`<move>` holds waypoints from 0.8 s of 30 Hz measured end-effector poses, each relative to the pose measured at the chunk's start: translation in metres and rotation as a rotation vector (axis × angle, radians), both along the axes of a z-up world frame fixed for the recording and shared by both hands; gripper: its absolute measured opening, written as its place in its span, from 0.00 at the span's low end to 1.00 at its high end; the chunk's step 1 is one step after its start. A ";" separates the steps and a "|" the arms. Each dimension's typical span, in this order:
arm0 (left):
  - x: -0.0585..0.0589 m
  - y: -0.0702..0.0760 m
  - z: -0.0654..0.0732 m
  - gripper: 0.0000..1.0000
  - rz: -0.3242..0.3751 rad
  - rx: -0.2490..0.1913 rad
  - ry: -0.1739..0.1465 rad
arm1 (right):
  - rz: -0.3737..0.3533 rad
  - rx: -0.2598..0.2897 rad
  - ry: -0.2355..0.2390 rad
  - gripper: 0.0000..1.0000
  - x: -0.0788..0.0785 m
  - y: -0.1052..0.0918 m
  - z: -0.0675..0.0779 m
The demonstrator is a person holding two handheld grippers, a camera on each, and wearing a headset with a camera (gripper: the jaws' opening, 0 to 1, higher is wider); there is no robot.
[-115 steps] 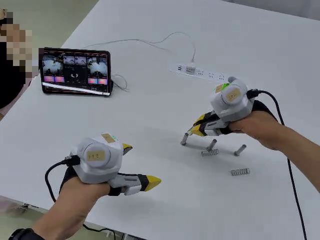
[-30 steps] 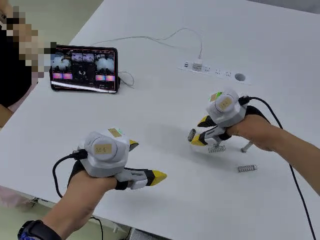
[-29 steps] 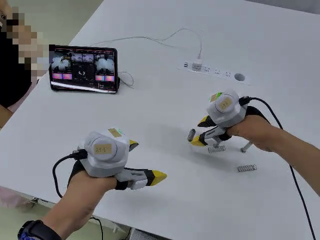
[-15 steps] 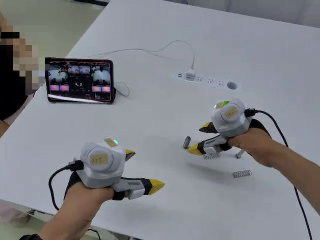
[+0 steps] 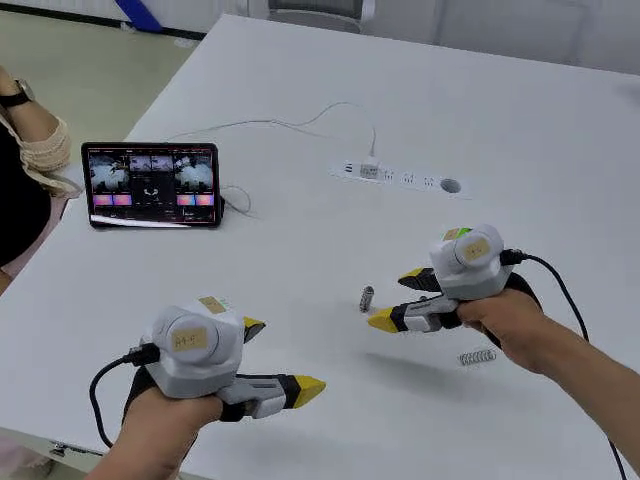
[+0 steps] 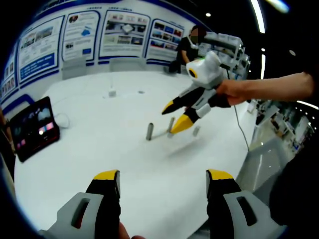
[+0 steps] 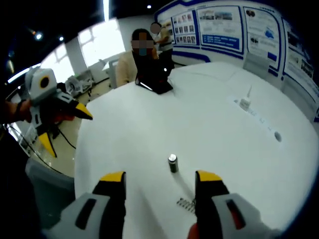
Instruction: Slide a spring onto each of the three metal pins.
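The short grey metal pin (image 5: 367, 298) stands upright just ahead of your right claw (image 5: 397, 297), and it looks sleeved in a coil. That claw hangs released and empty, its jaws spread wide enough to straddle a spring. A loose silver wire spring (image 7: 186, 203) lies flat on the white bench (image 5: 300, 230) between those jaws, handy for the next pick. Your left claw (image 5: 280, 356) is also released and holds nothing, well short of the pin, likely to keep clear.

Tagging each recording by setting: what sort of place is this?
Probably a showroom or demo hall: blue-trimmed poster boards line the wall, and a big white table carries a tablet showing camera feeds.
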State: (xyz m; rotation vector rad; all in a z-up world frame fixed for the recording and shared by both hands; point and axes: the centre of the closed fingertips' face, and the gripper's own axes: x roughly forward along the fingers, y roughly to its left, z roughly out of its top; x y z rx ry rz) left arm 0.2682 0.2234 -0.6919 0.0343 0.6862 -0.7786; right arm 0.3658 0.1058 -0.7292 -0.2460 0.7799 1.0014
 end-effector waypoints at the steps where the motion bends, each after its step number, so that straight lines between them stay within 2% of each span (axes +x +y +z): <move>1: 0.000 0.000 0.000 0.71 -0.001 0.000 -0.001 | -0.008 0.004 0.001 0.58 -0.001 -0.001 0.001; 9: -0.001 -0.003 0.002 0.72 -0.007 0.000 -0.007 | -0.076 0.090 0.003 0.63 -0.013 -0.010 0.012; 18: -0.001 -0.007 0.002 0.72 -0.010 -0.001 -0.007 | -0.139 0.128 0.000 0.67 -0.027 -0.021 0.019; 24: -0.002 -0.010 0.003 0.72 -0.024 0.003 -0.010 | -0.165 0.127 0.008 0.70 -0.039 -0.031 0.015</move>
